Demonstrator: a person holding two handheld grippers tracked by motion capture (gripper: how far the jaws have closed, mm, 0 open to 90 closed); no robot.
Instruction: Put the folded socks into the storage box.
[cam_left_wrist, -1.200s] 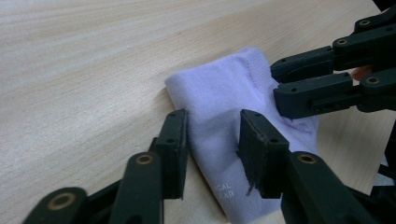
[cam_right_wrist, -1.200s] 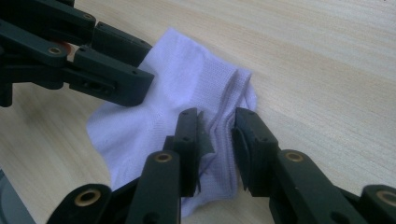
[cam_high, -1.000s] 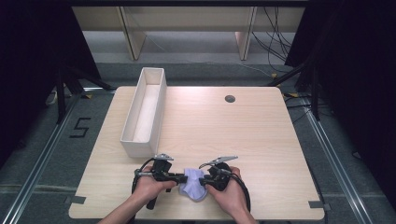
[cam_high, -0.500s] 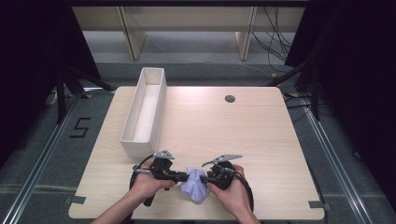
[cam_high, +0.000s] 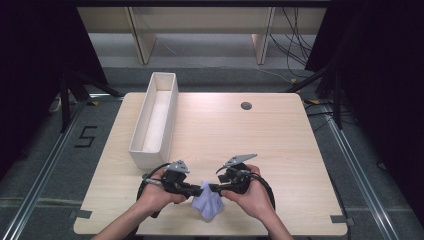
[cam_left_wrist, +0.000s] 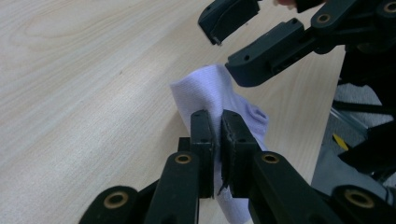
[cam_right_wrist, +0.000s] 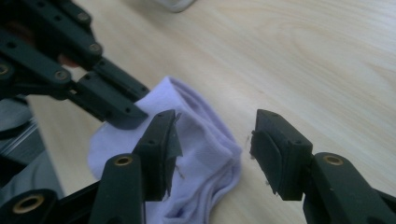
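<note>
A pale lilac sock (cam_high: 208, 203) hangs crumpled just above the wooden table (cam_high: 260, 145) near its front edge. My left gripper (cam_high: 198, 190) is shut on an upper fold of it; in the left gripper view the jaws (cam_left_wrist: 215, 122) pinch the cloth (cam_left_wrist: 210, 88) between them. My right gripper (cam_high: 215, 189) faces it from the right. Its jaws have just been opening and stand wide (cam_right_wrist: 217, 120), one on each side of the sock's edge (cam_right_wrist: 205, 140), with the pads off the cloth. The left gripper's tip (cam_right_wrist: 130, 116) shows against the sock there.
A long white open box (cam_high: 155, 120) stands on the table's left side, reaching to the far edge. A small dark round hole (cam_high: 246, 105) sits near the far edge. Dark frames and cables stand beyond the table.
The right gripper's jaws have spread apart and let go of the sock. Both hands have risen slightly, and the sock now hangs lower from the left gripper.
</note>
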